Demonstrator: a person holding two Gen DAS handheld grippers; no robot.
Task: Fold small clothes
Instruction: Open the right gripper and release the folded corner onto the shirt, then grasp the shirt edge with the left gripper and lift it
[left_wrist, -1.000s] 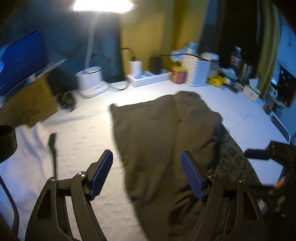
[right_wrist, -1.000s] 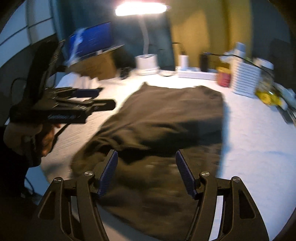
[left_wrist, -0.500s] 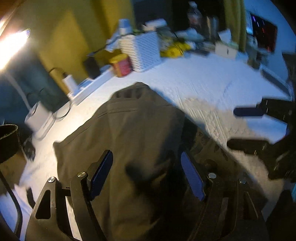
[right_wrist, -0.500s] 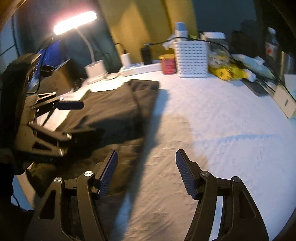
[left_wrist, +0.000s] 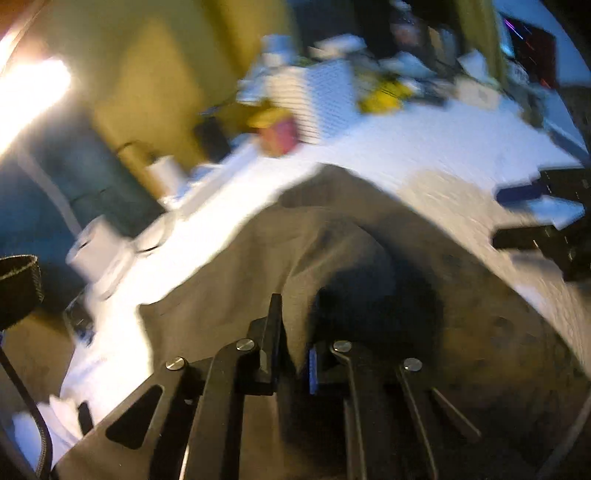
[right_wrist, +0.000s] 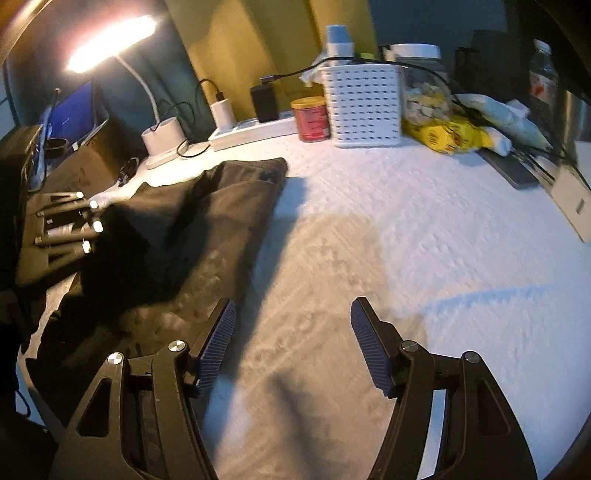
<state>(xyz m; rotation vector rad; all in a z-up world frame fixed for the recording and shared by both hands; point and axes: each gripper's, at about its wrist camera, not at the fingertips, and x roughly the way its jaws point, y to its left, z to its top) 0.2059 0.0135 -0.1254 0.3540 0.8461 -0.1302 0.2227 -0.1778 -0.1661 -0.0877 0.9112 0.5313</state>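
Left wrist: garment (left_wrist: 258, 266) fold between jaws

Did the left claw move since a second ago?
Yes. The left claw went from the white tablecloth onto the dark garment, and its jaws have just closed on a fold.

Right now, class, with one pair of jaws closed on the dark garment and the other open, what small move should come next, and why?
Probably bring the right gripper left onto the dark garment. Its jaws stand open over the bare white table cover, while the left gripper has just closed its jaws on a pinch of the cloth, so one side is held.
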